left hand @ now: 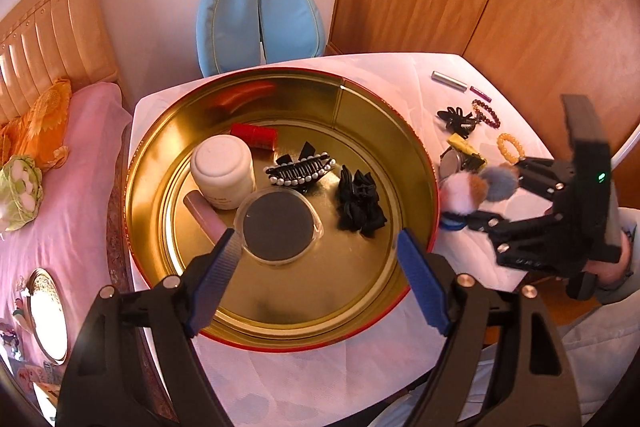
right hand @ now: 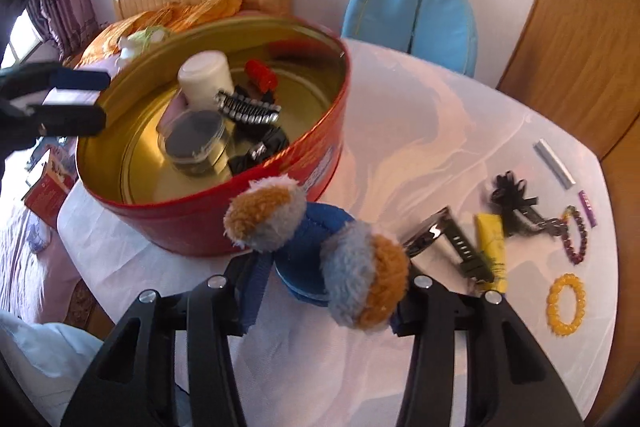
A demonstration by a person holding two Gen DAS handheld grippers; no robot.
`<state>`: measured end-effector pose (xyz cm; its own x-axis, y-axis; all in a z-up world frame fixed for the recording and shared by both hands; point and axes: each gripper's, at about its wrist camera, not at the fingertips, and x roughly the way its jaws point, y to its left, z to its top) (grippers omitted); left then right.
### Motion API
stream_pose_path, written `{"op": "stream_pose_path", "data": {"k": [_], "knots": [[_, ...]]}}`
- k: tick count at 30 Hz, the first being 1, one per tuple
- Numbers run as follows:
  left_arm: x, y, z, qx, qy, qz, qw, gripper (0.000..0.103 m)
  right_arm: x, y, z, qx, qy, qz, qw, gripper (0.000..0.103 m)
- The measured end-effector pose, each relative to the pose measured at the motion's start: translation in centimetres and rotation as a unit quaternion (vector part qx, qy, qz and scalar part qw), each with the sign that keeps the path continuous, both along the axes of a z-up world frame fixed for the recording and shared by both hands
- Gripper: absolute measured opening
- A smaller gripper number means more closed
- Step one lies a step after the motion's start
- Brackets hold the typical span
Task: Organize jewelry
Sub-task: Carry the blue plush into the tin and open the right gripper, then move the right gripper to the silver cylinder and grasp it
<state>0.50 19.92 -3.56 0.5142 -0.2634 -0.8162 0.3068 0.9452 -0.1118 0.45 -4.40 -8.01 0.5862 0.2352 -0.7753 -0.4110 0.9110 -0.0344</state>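
Red tin (right hand: 280, 187) with gold inside, blue-backed grey-and-tan pompom tie (right hand: 320, 247), yellow bead bracelet (right hand: 566, 305), white tablecloth (right hand: 440, 131).

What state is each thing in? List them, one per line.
Round red tin with gold inside: lidless, partly filled.
Left gripper: open, empty, over the tin.
Right gripper: closed on the fluffy pom-pom hair tie.
Yellow bead bracelet: lying on the table.
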Motion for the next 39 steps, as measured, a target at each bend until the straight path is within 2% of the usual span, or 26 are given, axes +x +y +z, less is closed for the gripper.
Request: {"op": "stream_pose_path", "data": {"k": [3,5,7,11,13,16,17,18,19,20,24,27,33,39], "knots": [[0.1,1.0,0.1,-0.004,-0.006,0.013,0.9999,0.079,-0.3,-0.3,3.6,0.026,-0.039,0.01,0.999,0.049],[0.3,1.8,0.1,-0.006,-0.009,0.022,0.9997,0.079,-0.2,1.2,5.5,0.029,-0.061,0.037,0.997,0.049],[0.3,2.6,0.1,-0.003,-0.013,0.029,0.9995,0.079,0.2,3.4,6.2,0.029,-0.065,0.066,0.995,0.049],[0.0,4.1,0.2,0.007,-0.019,0.032,0.9993,0.079,1.7,8.0,4.6,0.022,-0.033,0.104,0.994,0.049],[-0.1,5.2,0.2,0.006,-0.02,0.035,0.9992,0.079,2.1,9.6,3.3,0.015,-0.013,0.108,0.994,0.05],[0.0,6.8,0.3,0.0,-0.021,0.041,0.9989,0.079,2.1,10.9,2.5,-0.002,-0.007,0.104,0.995,0.052],[0.1,7.2,0.4,-0.002,-0.023,0.043,0.9988,0.079,1.9,11.0,2.6,-0.001,-0.01,0.106,0.994,0.054],[0.2,7.5,0.6,-0.005,-0.026,0.044,0.9987,0.079,1.7,11.0,2.8,-0.004,-0.017,0.105,0.994,0.066],[0.5,7.7,0.8,-0.01,-0.029,0.045,0.9985,0.079,1.5,10.9,2.9,-0.007,-0.028,0.104,0.994,0.084],[0.8,7.9,0.9,-0.015,-0.031,0.047,0.9983,0.079,1.3,10.6,3.2,-0.006,-0.039,0.102,0.994,0.091],[2.1,6.8,1.3,-0.049,-0.027,0.045,0.9975,0.079,1.4,8.6,3.6,0.003,-0.05,0.077,0.996,0.091],[2.8,3.8,1.4,-0.044,-0.026,0.016,0.9985,0.079,1.3,5.1,3.8,0.006,-0.052,0.039,0.998,0.094],[3.9,-5.8,2.1,-0.042,-0.033,-0.061,0.9967,0.079,0.5,-5.1,3.7,0.014,-0.04,-0.048,0.998,0.094],[5.3,-15.9,2.1,-0.037,-0.031,-0.106,0.9932,0.079,-0.9,-14.4,3.9,0.024,-0.046,-0.091,0.994,0.094]]}}
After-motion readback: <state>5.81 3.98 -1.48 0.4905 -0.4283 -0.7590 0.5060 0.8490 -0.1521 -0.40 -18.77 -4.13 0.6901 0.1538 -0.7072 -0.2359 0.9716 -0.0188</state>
